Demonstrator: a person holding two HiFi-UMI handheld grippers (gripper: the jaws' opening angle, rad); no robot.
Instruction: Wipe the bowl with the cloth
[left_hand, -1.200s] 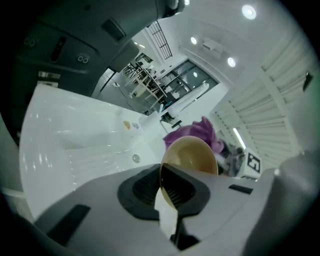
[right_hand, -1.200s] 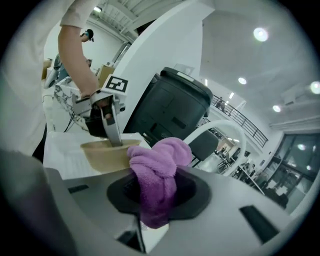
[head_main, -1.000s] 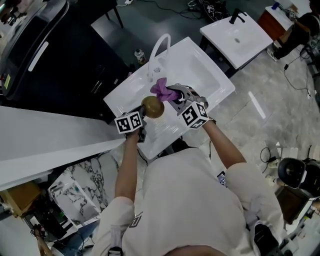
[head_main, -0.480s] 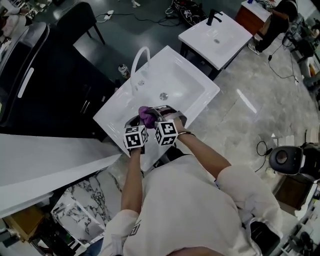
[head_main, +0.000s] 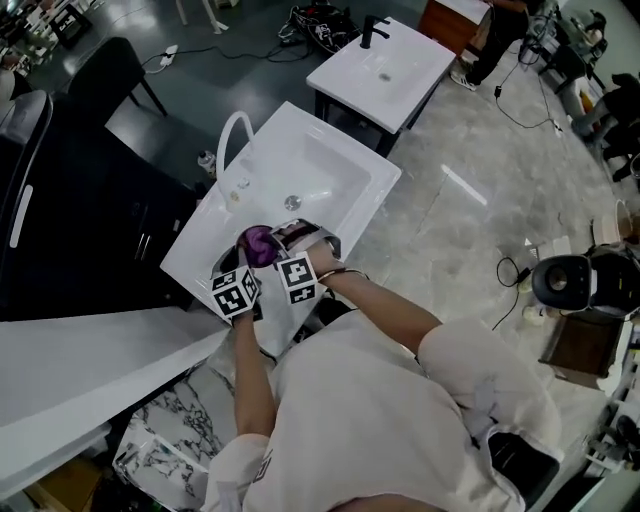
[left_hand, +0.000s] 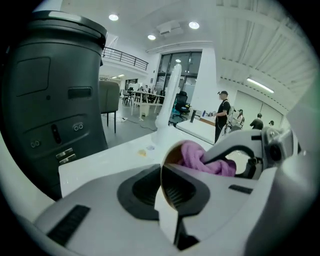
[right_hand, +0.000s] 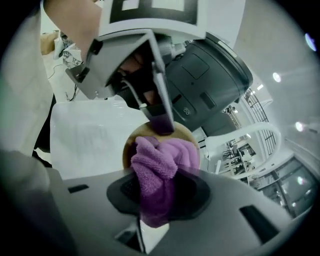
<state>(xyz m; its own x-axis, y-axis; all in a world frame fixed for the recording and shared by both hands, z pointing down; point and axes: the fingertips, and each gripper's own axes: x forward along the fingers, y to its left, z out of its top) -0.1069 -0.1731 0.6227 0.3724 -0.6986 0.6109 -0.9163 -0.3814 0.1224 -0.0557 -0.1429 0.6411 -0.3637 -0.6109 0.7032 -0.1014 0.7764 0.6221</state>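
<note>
Between the right gripper's (right_hand: 159, 185) jaws, cloth (right_hand: 160, 155) seemingly presses into bowl (right_hand: 129, 147).

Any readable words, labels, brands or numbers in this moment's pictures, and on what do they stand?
No readable text anywhere.
The left marker cube and right marker cube: black-and-white square patterns, no letters or digits.
The dark grey machine: small marks by its buttons, too small to read.
The bowl and cloth: no print.
</note>
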